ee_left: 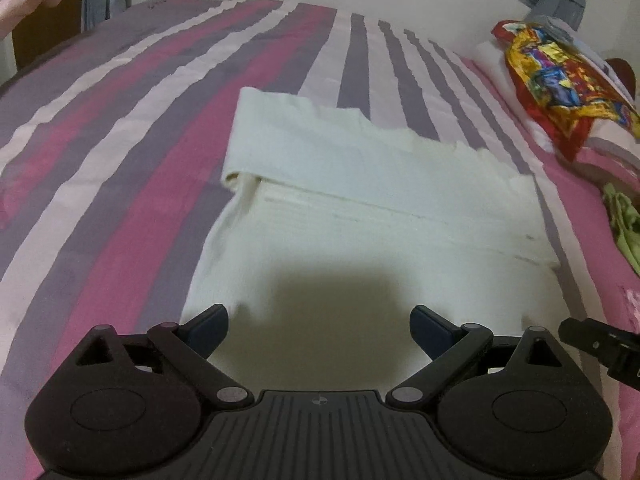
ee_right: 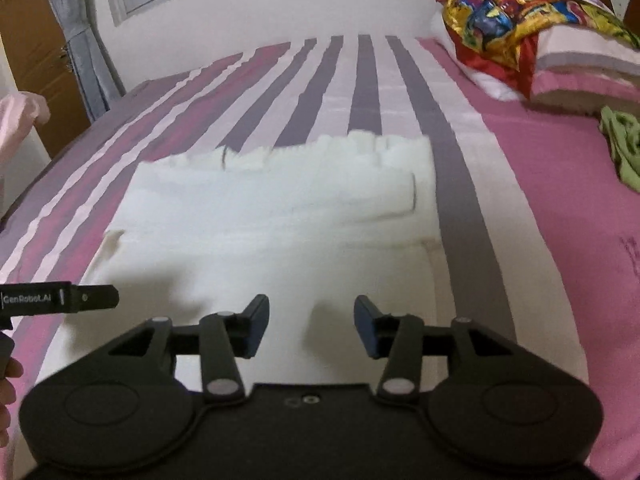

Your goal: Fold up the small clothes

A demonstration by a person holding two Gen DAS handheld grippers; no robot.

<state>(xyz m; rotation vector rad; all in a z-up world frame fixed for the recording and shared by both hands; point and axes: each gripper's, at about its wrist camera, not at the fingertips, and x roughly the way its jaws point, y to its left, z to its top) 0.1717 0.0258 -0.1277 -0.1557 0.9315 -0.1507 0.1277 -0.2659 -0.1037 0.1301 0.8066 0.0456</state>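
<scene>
1. Left wrist view: the left gripper (ee_left: 319, 330) hangs just above the near part of a white garment (ee_left: 360, 208), its fingers (ee_left: 210, 326) spread wide with nothing between them.
2. In the right wrist view the right gripper (ee_right: 311, 326) hovers over the same garment (ee_right: 280, 216), its fingers (ee_right: 256, 326) parted too, though less widely, and gripping no cloth.
3. The garment lies flat on the bed (ee_right: 540, 208), straight ahead of both pairs of fingers; its far portion is already turned over into a thick band with a rolled edge.
4. Judged from this, the task is mid-fold: one fold is laid and the near portion is not yet brought over.
5. The next move probably calls for each gripper to drop to the near hem, pinch a corner, and carry both forward evenly so that the edges meet.
6. The cloth looks soft, matte and faintly ribbed; the bed cover is smooth, striped pink, purple and pale.
7. Beyond the fingers to the right lie a shiny red-and-gold cloth (ee_right: 512, 28) and a crumpled green cloth (ee_right: 624, 148).
</scene>
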